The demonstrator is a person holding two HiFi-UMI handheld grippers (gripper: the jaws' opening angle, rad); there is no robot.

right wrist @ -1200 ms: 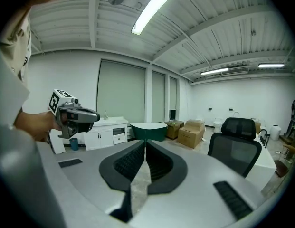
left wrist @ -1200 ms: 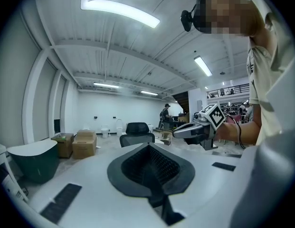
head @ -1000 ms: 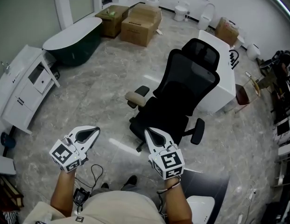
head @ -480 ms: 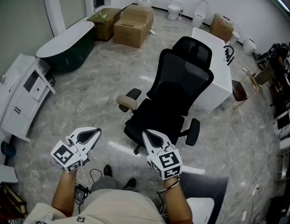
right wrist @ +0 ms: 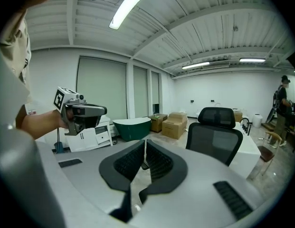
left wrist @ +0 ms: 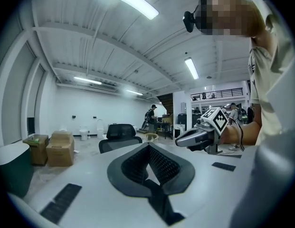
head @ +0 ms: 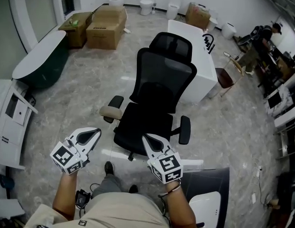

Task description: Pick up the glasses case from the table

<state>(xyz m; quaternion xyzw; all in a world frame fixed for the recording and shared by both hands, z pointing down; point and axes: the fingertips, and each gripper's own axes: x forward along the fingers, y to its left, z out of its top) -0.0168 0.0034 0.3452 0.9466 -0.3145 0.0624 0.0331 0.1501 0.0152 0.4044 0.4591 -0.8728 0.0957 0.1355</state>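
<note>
No glasses case shows in any view. My left gripper (head: 96,132) and right gripper (head: 146,137) are held low in front of the person's body, both shut with nothing between the jaws. In the left gripper view the left gripper (left wrist: 147,147) has its ribbed pads pressed together, and the right gripper (left wrist: 200,134) floats off to the right. The right gripper (right wrist: 144,143) likewise shows its pads closed, with the left gripper (right wrist: 84,111) at the left. A black office chair (head: 154,101) stands just ahead of both grippers, in front of a white table (head: 191,51).
Cardboard boxes (head: 105,23) and a dark green bathtub (head: 39,56) stand at the back left, a white cabinet (head: 8,120) at the left edge. A person (head: 264,36) stands by desks at the far right. A dark mat (head: 211,184) lies on the marble floor at lower right.
The chair and the white table have shifted left and nearer in the head view as the person walks on. Both grippers keep their pose in front of the body, still shut.
</note>
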